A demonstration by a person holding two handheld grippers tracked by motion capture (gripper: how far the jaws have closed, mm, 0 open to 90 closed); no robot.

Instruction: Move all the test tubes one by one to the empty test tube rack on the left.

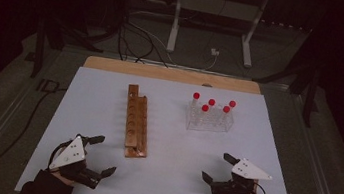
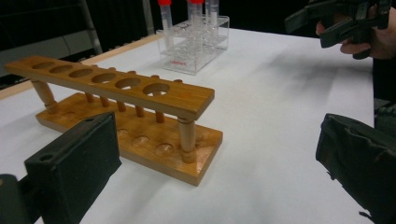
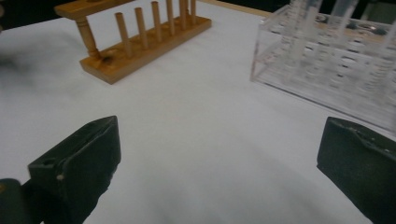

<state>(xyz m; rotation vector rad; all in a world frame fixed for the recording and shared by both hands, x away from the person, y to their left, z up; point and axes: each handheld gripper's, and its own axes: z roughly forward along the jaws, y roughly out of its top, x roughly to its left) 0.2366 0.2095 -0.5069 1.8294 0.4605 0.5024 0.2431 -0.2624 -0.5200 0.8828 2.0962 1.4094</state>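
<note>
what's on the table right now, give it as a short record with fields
surface: white board on a wooden table
wooden rack: left of centre, holes empty
clear rack: right of centre, far side
tubes: five red-capped, upright in the clear rack
left gripper: jaws open, empty, near the wooden rack's near end
right gripper: jaws open, empty, in front of the clear rack

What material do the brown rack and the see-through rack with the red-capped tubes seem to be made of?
Brown rack: apparently varnished wood, showing grain, turned posts and a slight gloss. See-through rack: clear, probably acrylic plastic, with glossy transparent walls.
</note>
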